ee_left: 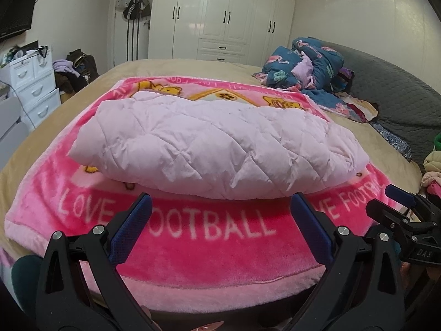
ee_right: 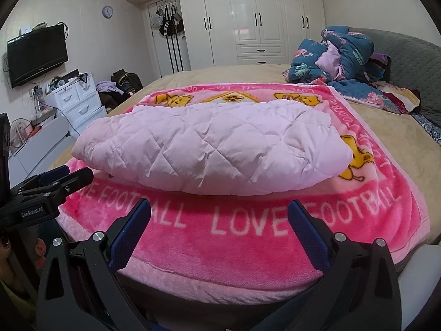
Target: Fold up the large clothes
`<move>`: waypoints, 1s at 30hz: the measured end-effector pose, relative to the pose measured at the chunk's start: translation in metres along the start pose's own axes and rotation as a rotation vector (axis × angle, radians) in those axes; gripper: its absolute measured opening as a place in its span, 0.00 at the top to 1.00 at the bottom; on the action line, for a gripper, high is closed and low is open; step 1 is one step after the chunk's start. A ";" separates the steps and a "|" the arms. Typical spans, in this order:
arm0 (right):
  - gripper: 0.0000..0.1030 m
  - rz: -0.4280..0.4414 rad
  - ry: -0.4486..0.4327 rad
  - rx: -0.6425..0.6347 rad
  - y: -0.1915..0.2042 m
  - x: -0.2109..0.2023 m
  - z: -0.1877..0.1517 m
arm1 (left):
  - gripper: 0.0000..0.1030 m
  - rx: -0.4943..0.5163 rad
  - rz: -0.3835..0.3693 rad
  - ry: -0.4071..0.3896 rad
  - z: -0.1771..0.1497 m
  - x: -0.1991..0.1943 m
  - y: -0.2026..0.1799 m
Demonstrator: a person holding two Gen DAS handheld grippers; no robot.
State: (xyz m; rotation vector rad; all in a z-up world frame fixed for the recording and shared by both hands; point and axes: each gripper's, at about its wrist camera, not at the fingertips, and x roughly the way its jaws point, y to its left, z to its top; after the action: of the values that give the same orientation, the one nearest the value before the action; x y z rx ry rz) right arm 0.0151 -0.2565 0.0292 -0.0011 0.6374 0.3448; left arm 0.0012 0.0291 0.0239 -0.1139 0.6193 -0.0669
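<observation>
Pale pink quilted padded garment point(ee_left: 217, 149) ahead already folded into a bundle, little apparently left; left tool point(ee_left: 220, 215) and right tool point(ee_right: 219, 218) spread wide, holding nothing.

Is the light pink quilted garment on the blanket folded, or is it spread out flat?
Folded. The quilted garment lies as a thick compact bundle with a rounded doubled front edge on the pink blanket; no sleeves show.
</observation>
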 end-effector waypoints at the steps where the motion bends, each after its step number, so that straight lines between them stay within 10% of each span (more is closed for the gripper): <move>1: 0.04 0.002 -0.001 0.001 0.000 0.000 0.000 | 0.09 0.000 0.000 0.000 0.000 0.000 0.000; 30: 0.04 0.002 -0.007 -0.003 0.000 -0.002 0.002 | 0.09 0.001 0.016 -0.004 0.001 -0.003 0.003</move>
State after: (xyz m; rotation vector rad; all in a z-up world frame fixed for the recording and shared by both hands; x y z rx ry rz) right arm 0.0144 -0.2568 0.0318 -0.0022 0.6296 0.3480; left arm -0.0003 0.0321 0.0263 -0.1077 0.6160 -0.0517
